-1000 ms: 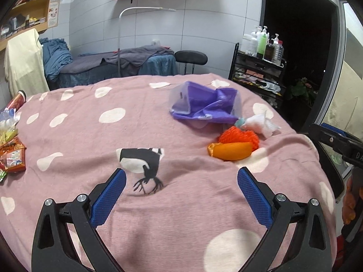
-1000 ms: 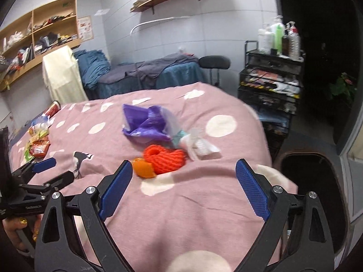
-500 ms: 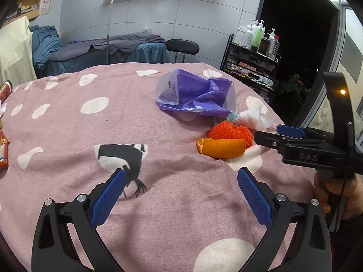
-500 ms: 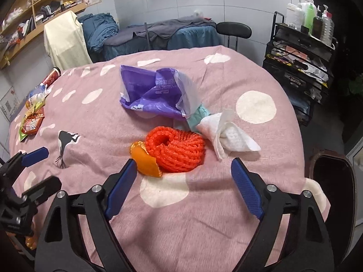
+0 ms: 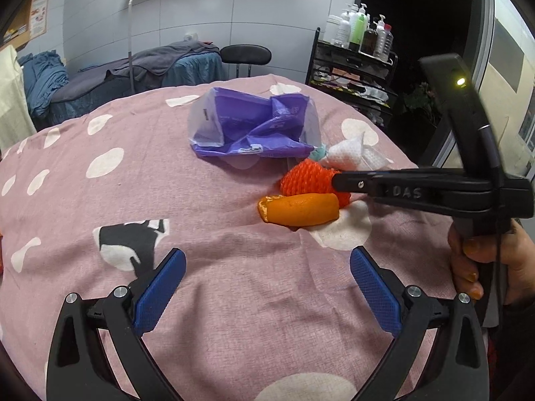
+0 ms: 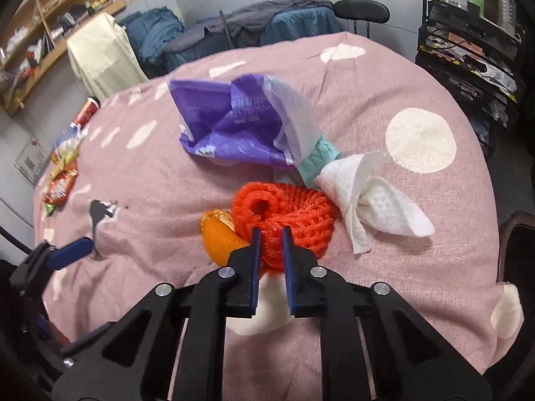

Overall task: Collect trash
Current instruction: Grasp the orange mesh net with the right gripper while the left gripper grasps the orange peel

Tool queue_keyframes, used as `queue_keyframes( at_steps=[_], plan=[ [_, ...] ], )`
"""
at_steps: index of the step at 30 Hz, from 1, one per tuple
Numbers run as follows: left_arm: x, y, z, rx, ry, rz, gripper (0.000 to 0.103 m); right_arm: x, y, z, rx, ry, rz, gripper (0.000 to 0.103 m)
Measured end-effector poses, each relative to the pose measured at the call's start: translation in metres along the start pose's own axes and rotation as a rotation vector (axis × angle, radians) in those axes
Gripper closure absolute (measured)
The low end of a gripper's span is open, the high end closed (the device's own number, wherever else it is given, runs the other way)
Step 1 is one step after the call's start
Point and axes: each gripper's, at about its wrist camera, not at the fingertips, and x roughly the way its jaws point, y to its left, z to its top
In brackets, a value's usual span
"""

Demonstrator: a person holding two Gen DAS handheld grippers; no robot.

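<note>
A red foam mesh net (image 6: 284, 207) lies on the pink spotted tablecloth (image 6: 384, 267), with an orange peel (image 6: 217, 234) against its left side. My right gripper (image 6: 271, 234) points down at the net's near edge; its jaws are closing and the blue pads pinch a fold of the mesh. Behind lie a crumpled purple plastic bag (image 6: 230, 123), a teal scrap (image 6: 317, 157) and a white paper towel (image 6: 371, 193). In the left wrist view, my left gripper (image 5: 267, 257) stands open over bare cloth, short of the peel (image 5: 301, 209), and the right gripper (image 5: 336, 180) reaches in from the right.
Snack wrappers (image 6: 62, 180) and a red can (image 6: 87, 110) lie at the table's far left. A black cart with bottles (image 5: 354, 63) and a chair (image 5: 245, 55) stand beyond the table. The table's edge drops off at the right, by a dark bin (image 6: 516, 250).
The right gripper came forward and down onto the red net, and its jaws went from wide apart to nearly together around the mesh. The left gripper drifted closer to the trash pile.
</note>
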Motion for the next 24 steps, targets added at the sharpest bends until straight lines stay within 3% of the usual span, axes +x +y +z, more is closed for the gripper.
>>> queue_keyframes(
  at_steps=[7, 14, 17, 20, 24],
  plan=[
    [0.026, -0.016, 0.015, 0.063, 0.064, -0.029, 0.006, -0.038, -0.005, -0.015, 0.03, -0.103, 0.054, 0.09],
    [0.054, -0.034, 0.031, 0.173, 0.134, -0.002, 0.006, -0.08, -0.012, -0.026, 0.049, -0.187, 0.055, 0.09],
    [0.068, -0.045, 0.036, 0.248, 0.164, 0.02, 0.013, -0.093, -0.016, -0.033, 0.047, -0.216, 0.027, 0.09],
    [0.084, -0.051, 0.036, 0.311, 0.215, 0.037, 0.028, -0.106, -0.021, -0.039, 0.056, -0.238, 0.018, 0.09],
    [0.094, -0.044, 0.041, 0.278, 0.239, 0.012, 0.04, -0.118, -0.028, -0.045, 0.067, -0.259, 0.006, 0.09]
  ],
)
